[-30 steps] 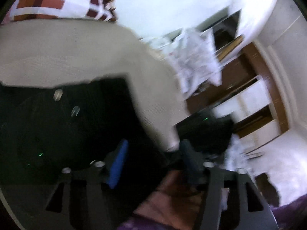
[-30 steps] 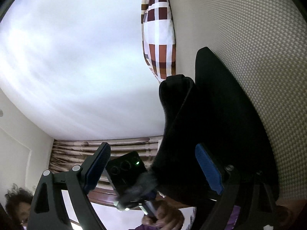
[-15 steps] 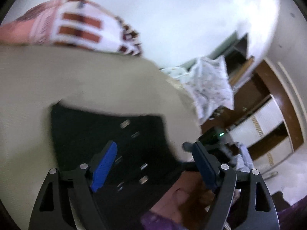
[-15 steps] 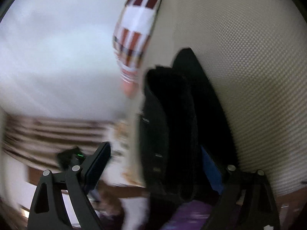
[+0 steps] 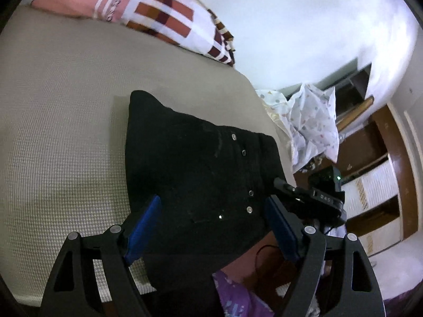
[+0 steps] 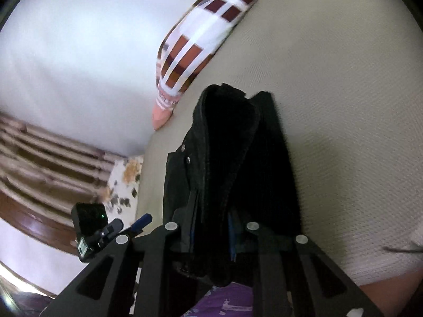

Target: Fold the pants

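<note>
Black pants [image 5: 201, 163], folded into a compact bundle with small metal studs showing, lie on a beige textured bed [image 5: 60, 121], near its right edge in the left wrist view. The left gripper [image 5: 214, 222] hangs over the near end of the bundle; its jaws stand spread wide, the blue pads on either side of the cloth and not pressing it. The right gripper [image 6: 211, 232] has its jaws drawn close together, pinching a thick fold of the pants [image 6: 230, 163] between them, so that the cloth rises in a ridge running away from the camera. A checked pillow [image 5: 169, 18] in red-brown, white and pink lies at the far end of the bed, well apart from the pants; it also shows in the right wrist view [image 6: 201, 39]. To the right of the bed in the left wrist view, a pale printed cloth [image 5: 314, 121] hangs beside brown wooden shelves [image 5: 378, 163]. Striped curtains [image 6: 39, 153] show blurred at the left of the right wrist view.
</note>
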